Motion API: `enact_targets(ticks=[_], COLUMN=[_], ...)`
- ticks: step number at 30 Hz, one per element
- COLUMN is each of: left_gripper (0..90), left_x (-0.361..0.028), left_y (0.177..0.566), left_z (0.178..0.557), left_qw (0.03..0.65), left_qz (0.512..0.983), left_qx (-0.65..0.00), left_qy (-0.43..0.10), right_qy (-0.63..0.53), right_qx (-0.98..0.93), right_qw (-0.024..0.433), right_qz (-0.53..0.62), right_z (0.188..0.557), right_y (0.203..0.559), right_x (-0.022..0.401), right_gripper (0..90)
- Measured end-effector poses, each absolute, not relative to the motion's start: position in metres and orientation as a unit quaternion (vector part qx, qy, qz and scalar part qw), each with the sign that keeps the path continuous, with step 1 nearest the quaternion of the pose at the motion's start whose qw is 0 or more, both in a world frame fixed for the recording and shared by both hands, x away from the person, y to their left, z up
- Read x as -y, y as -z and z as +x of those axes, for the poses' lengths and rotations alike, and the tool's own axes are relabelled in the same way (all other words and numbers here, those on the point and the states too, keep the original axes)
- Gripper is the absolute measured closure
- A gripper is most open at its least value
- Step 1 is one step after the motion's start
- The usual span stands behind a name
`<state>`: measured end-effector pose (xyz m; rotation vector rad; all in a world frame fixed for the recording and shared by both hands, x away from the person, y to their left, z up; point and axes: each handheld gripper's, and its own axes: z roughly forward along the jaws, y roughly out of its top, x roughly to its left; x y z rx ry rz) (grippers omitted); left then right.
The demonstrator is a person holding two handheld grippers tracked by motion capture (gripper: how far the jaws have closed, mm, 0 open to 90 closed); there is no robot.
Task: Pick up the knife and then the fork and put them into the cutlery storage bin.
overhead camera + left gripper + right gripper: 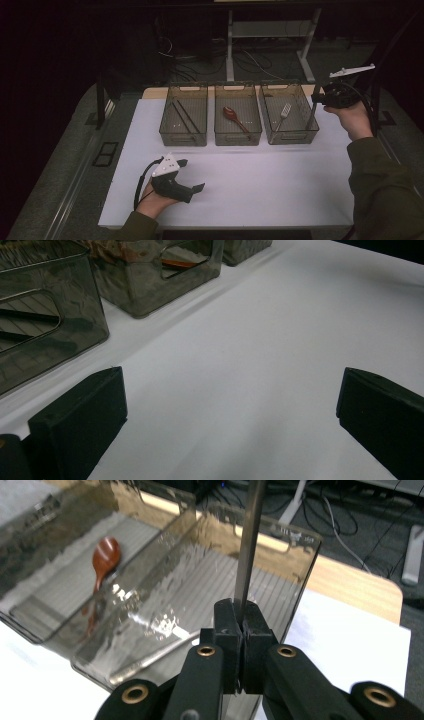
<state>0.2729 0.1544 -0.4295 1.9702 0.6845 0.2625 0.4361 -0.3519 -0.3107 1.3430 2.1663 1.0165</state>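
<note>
Right gripper (241,625) jaws pinched on a thin metal utensil handle (250,535) above the right bin (290,131): light, stiff, likely slippery, so grip mid-shaft; left gripper (186,176) rests agape on the table (280,185).
</note>
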Motion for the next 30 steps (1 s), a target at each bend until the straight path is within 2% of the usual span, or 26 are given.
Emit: enact_targets(ticks=[15,30], left_gripper=[0.0,0.0], left_x=[-0.155,-0.153], left_y=[0.43,0.429], left_z=[0.273,0.274], left_qw=[0.498,0.499], left_qz=[0.813,0.814], left_qx=[-0.284,-0.28], left_qy=[-0.105,-0.101], right_qy=[-0.321,-0.327], right_qx=[-0.796,-0.792], right_qw=[0.171,0.192], right_qz=[0.484,0.478], right_z=[0.44,0.464], right_y=[0.339,0.361], right_x=[0.353,0.325], right_gripper=[87.4,86.9])
